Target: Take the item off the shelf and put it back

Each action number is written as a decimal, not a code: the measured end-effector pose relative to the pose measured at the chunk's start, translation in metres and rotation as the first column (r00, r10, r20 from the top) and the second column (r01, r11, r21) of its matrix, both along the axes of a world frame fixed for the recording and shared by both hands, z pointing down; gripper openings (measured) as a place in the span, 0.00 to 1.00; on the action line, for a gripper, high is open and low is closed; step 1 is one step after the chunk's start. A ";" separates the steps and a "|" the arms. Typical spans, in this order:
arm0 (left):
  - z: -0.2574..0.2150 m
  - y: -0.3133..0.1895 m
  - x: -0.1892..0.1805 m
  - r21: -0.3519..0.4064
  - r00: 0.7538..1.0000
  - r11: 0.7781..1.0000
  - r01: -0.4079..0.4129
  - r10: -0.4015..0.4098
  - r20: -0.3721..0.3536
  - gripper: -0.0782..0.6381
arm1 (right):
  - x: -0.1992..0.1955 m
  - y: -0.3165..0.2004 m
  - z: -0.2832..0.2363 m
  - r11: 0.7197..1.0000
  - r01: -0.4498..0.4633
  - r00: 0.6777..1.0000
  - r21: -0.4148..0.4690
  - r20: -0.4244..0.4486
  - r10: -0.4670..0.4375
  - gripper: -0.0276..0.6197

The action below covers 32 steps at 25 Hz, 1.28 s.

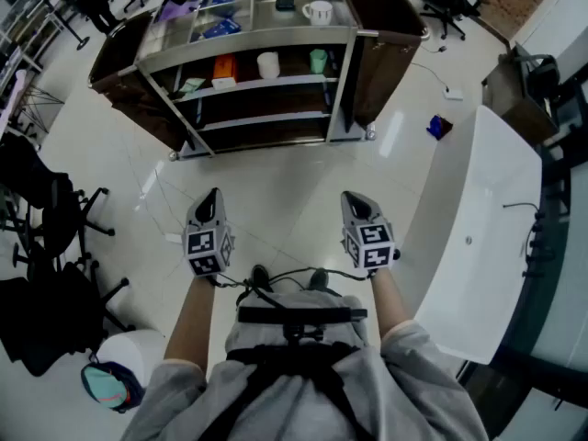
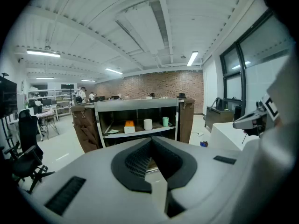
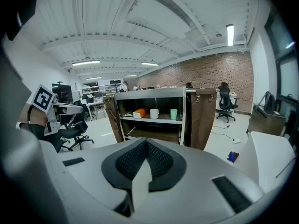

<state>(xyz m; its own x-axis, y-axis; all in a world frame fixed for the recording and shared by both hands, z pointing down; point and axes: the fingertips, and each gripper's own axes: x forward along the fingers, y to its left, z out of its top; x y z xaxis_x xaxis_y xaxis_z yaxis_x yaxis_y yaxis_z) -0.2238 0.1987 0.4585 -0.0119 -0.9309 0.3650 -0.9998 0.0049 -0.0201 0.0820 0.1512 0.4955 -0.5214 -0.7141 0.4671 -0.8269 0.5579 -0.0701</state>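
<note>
A metal shelf cart (image 1: 342,81) stands a few steps ahead on the pale floor. On its middle shelf sit an orange-and-white box (image 1: 224,70), a white cup (image 1: 267,64) and a green cup (image 1: 318,60). A white mug (image 1: 318,11) rests on the top deck. Both grippers hang low in front of me, well short of the cart. My left gripper (image 1: 213,196) is shut and empty, and so is my right gripper (image 1: 352,197). The left gripper view frames the box (image 2: 129,126) and the cups beyond the shut left gripper (image 2: 152,139). The same row (image 3: 154,113) shows past the right gripper (image 3: 146,141).
Brown bags (image 1: 390,35) hang on both sides of the cart. Office chairs (image 1: 55,219) stand at the left. A long white table (image 1: 478,237) runs along the right. A blue object (image 1: 438,127) and a power strip (image 1: 454,92) lie on the floor.
</note>
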 end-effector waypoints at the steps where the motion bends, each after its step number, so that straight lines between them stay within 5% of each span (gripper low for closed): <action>1: -0.001 0.001 0.007 0.003 1.000 1.000 0.002 -0.002 -0.004 0.12 | 0.004 0.000 -0.002 1.000 0.008 1.000 -0.001 0.007 -0.008 0.06; 9: -0.019 -0.007 0.055 0.034 1.000 0.999 -0.013 0.014 -0.013 0.12 | 0.036 -0.010 -0.008 1.000 0.028 0.999 0.001 0.027 -0.028 0.06; 21: -0.012 -0.103 0.061 0.017 0.989 0.989 -0.148 0.148 -0.002 0.12 | 0.015 -0.065 -0.010 0.999 -0.033 0.998 -0.003 0.058 0.033 0.06; 32: -0.013 -0.208 0.051 0.035 0.940 0.940 -0.340 0.341 -0.005 0.12 | -0.037 -0.139 -0.013 0.990 -0.138 0.989 0.027 0.061 0.136 0.06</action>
